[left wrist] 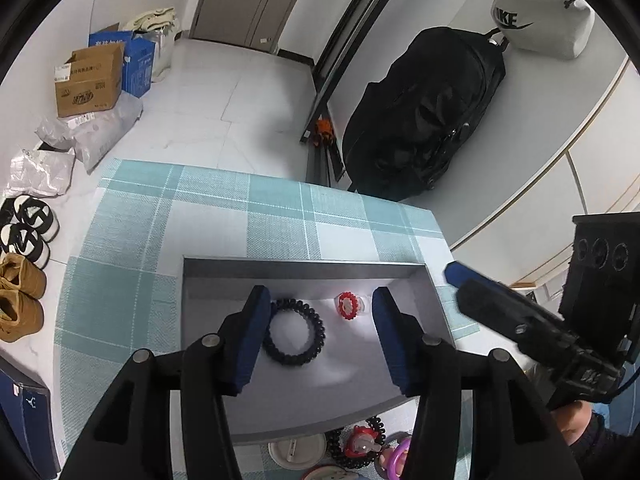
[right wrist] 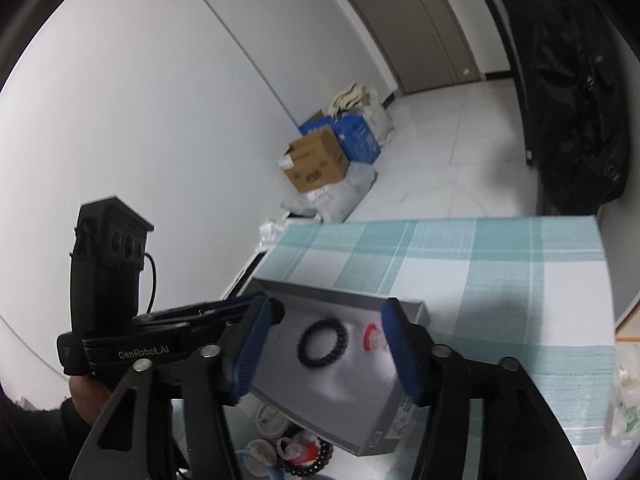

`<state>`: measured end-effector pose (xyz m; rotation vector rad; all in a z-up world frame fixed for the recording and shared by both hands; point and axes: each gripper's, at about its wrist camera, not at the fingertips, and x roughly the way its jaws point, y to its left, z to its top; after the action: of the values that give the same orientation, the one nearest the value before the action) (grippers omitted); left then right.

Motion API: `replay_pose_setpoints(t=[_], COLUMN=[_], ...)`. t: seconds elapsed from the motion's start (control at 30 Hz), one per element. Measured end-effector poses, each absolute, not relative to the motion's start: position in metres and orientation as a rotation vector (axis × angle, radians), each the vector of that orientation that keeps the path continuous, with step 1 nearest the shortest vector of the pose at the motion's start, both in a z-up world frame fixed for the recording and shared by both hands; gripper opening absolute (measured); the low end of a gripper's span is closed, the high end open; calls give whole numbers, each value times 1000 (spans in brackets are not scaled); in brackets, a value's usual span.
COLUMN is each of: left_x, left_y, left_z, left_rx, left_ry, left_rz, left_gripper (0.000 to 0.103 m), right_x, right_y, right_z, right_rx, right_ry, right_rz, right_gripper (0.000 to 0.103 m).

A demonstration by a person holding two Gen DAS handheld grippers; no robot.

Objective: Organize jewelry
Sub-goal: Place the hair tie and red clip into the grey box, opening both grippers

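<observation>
Both grippers are hanging wide open over the gray tray (left wrist: 208, 276), gripping nothing. The left gripper (left wrist: 320, 336) is hovering with the black coil bracelet (left wrist: 294, 332) lying just inside its left finger and the red bead ring (left wrist: 347, 306) sitting nearer its right finger. The right gripper (right wrist: 324, 354) is framing those same two pieces between its blue pads (right wrist: 404, 356). More jewelry (left wrist: 360, 442) is sitting behind the tray, beneath the left gripper.

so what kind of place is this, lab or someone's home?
Most likely a home, near an entryway: shoes lined up on the tiled floor, delivery cartons beside a door, a backpack hanging on the wall, and a checked tablecloth under the grey tray.
</observation>
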<state>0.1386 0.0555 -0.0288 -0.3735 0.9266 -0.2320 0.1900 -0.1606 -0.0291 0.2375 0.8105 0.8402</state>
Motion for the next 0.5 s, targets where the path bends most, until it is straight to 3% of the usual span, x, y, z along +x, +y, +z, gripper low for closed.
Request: replay_pose_setpoints(t=[0.5], left_x=[103], left_y=[53], left_z=[-14], left_rx=[-284], left_ry=[836], left_rz=[-147], left_gripper=[54], right_x=[161], right_y=[-177], right_z=[-14], right_rx=[215], right_ry=[702], right_rz=[803], right_gripper=[97])
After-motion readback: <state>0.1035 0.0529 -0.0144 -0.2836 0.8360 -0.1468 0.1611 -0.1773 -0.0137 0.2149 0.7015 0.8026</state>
